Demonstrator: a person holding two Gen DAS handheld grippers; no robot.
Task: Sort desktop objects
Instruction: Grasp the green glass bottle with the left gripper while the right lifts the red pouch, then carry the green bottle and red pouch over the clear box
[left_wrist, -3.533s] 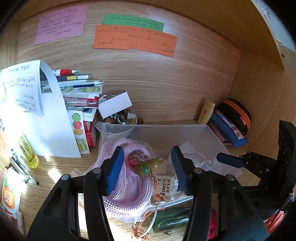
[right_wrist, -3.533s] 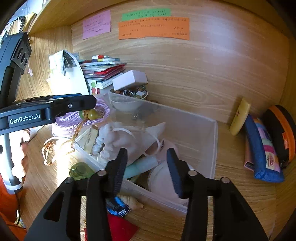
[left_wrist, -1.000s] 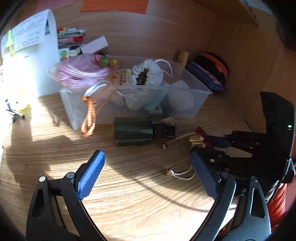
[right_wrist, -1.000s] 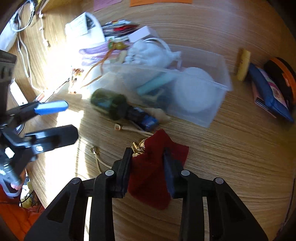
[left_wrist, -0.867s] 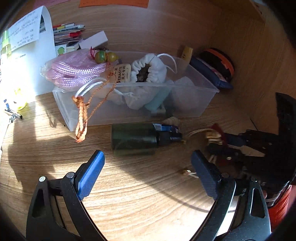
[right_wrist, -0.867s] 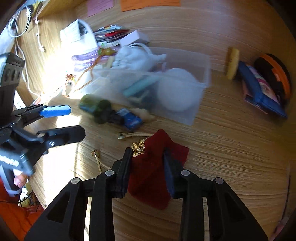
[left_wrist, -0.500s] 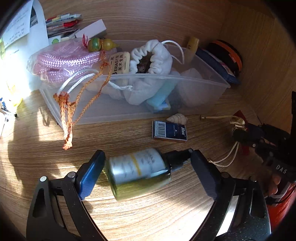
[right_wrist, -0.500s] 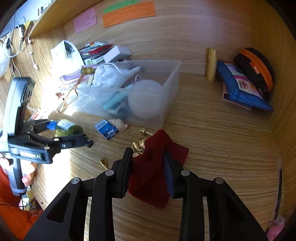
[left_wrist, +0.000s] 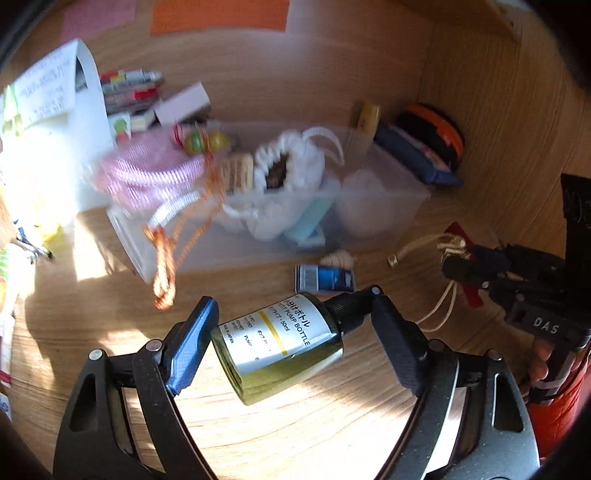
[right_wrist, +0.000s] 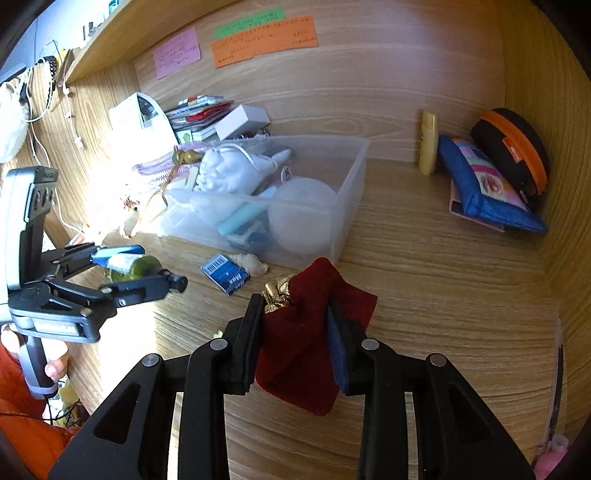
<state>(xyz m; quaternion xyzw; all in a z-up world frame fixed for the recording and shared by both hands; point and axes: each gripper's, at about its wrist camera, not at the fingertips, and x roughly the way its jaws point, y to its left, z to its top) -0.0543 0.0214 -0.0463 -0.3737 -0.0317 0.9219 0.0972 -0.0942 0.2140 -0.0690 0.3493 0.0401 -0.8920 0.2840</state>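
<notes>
A green pump bottle (left_wrist: 280, 347) with a white label and black cap lies lengthwise between the fingers of my left gripper (left_wrist: 291, 297). The jaws are closing, one pad on its base and the other on its cap. The right wrist view shows that bottle (right_wrist: 136, 267) in the left gripper (right_wrist: 159, 266), just above the desk at the left. My right gripper (right_wrist: 295, 301) is shut on a dark red velvet pouch (right_wrist: 299, 350) with a gold tie. A clear plastic box (right_wrist: 354, 184) behind holds a white drawstring bag, pink cord and other items.
A small blue box (right_wrist: 224, 274) and a shell (right_wrist: 251, 264) lie in front of the clear box. A blue pencil case (right_wrist: 487, 192), a black-and-orange case (right_wrist: 509, 147) and a yellow tube (right_wrist: 428, 142) fill the back right corner. Books and papers stand at the back left.
My left gripper came down around the green bottle, narrowed onto it, and now has it clear of the blue box. The right gripper kept the red pouch and drew back and up.
</notes>
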